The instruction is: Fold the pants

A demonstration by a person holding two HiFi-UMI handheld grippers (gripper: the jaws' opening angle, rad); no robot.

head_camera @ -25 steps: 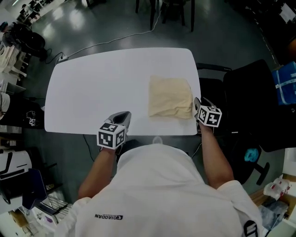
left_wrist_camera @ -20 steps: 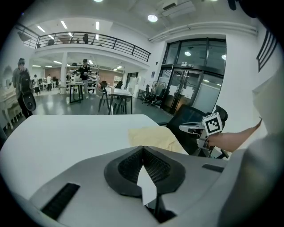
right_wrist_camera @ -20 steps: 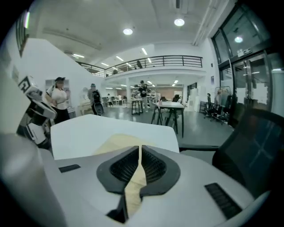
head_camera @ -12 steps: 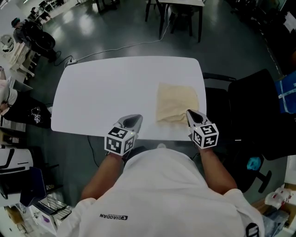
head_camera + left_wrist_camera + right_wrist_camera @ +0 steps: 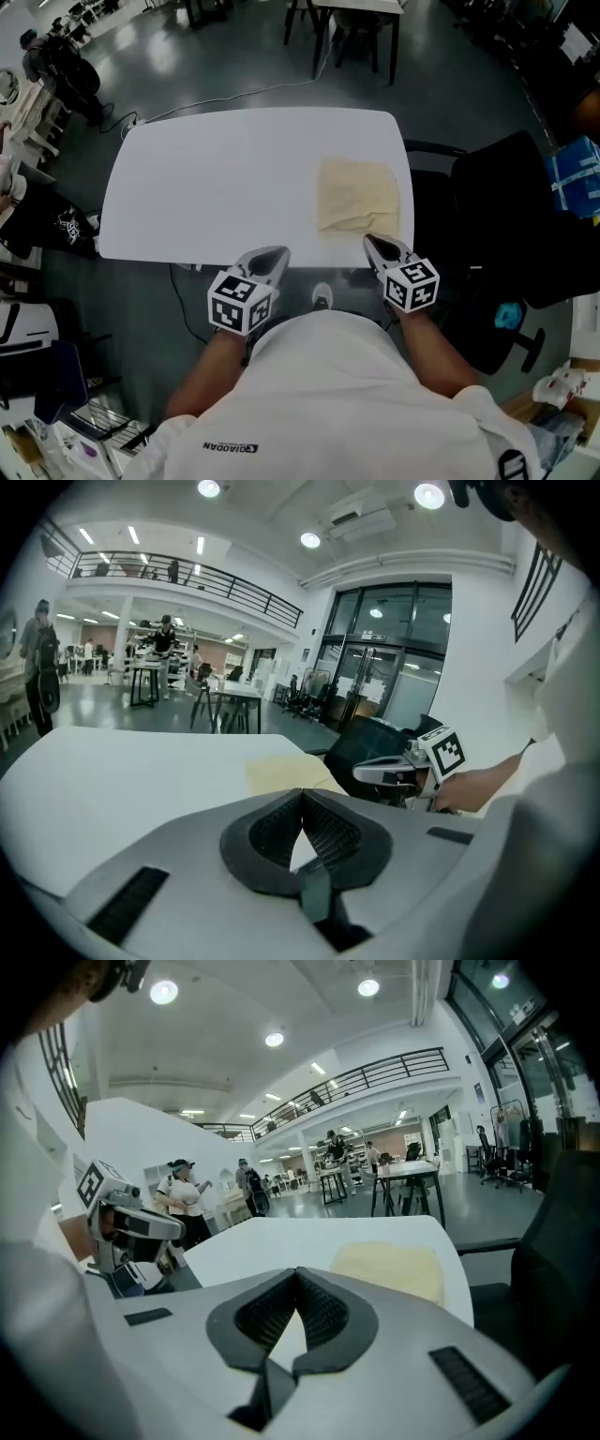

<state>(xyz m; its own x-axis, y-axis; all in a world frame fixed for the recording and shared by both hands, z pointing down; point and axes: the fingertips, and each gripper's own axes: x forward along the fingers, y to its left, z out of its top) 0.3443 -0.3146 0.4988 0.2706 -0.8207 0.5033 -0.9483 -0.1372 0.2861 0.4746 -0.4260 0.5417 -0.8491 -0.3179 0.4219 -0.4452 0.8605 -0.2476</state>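
Note:
The cream pants (image 5: 357,194) lie folded into a small rectangle on the right part of the white table (image 5: 216,183), close to its right edge. They also show in the left gripper view as pants (image 5: 281,774) and in the right gripper view as pants (image 5: 394,1269). My left gripper (image 5: 272,255) is shut and empty, held off the table's near edge. My right gripper (image 5: 378,246) is shut and empty too, hanging just in front of the near edge, below the pants. Both hands are clear of the cloth.
A black office chair (image 5: 506,216) stands close to the table's right side. A cable (image 5: 234,94) runs over the floor behind the table. More tables and chairs (image 5: 352,19) stand at the back, and people (image 5: 187,1199) move about in the hall.
My right gripper has let go of the pants' near right corner, shut, and drawn back toward me off the table. My left gripper has also pulled back past the near edge.

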